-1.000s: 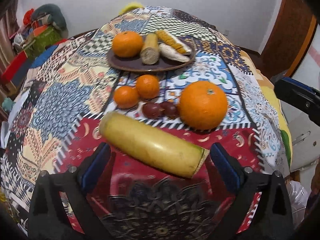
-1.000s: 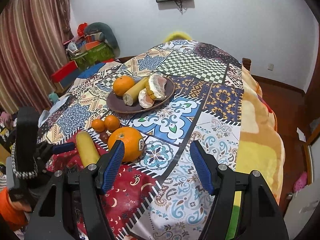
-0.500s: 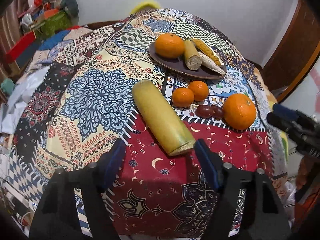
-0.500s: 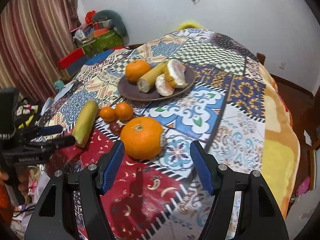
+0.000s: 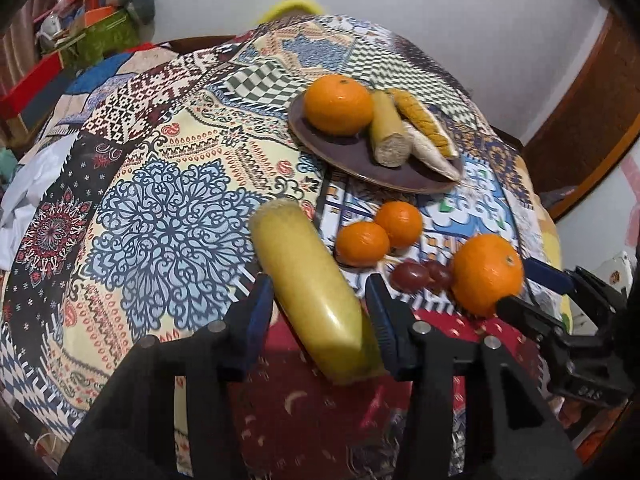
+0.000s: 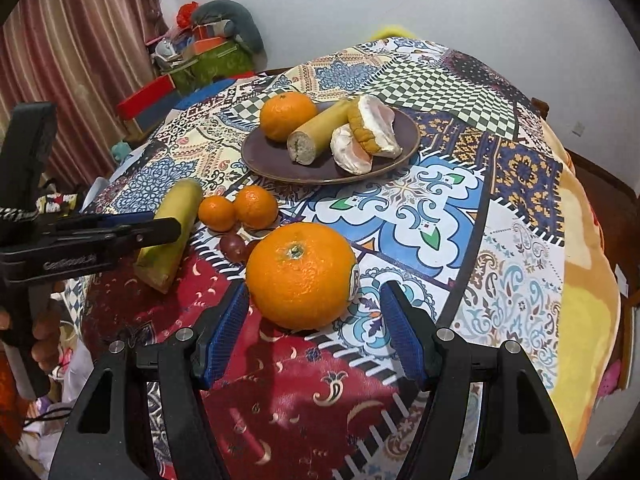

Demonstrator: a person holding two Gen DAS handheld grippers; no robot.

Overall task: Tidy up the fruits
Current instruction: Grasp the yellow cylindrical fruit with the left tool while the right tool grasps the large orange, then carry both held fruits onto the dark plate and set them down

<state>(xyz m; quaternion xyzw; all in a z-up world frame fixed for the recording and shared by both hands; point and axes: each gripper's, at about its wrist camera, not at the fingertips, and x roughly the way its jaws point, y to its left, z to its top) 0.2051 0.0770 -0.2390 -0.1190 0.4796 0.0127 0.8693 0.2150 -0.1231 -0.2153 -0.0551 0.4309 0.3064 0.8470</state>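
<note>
A long yellow-green fruit piece lies on the patterned cloth; my left gripper is open with its blue pads on either side of the piece's near end. A large orange sits just ahead of my right gripper, which is open, its pads flanking the orange's near side. Two small tangerines and dark grapes lie between the two fruits. A brown plate behind holds an orange, a cut yellow piece and pomelo segments. The right gripper also shows in the left wrist view.
The table is covered by a patchwork cloth and drops off at the near and right edges. Boxes and clutter stand by the curtain at the far left. A wooden door frame is at the right.
Both grippers have moved forward and down: the left one now straddles the end of the long yellow-green piece, and the right one has closed in on the large orange.
</note>
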